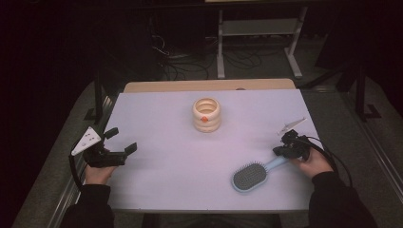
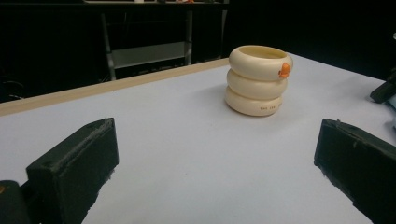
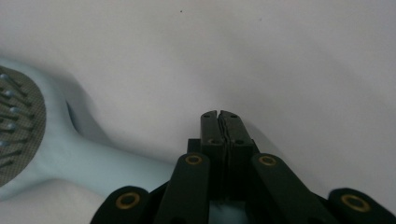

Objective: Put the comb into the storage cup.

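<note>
A pale blue hairbrush lies bristles up near the table's front right, its handle pointing toward my right gripper. In the right gripper view the jaws of my right gripper are pressed together with nothing between the tips, and the hairbrush handle runs in from the left and passes under the gripper's body. A cream cup of three stacked rings with an orange spot stands upright at the table's middle back. My left gripper rests at the left edge, open, and the ringed cup stands well beyond my left gripper.
A white sheet covers the table, with a wooden strip showing along the far edge. Beyond it on the floor stand a metal rack's legs and loose cables. Each gripper's cable trails off the table's side.
</note>
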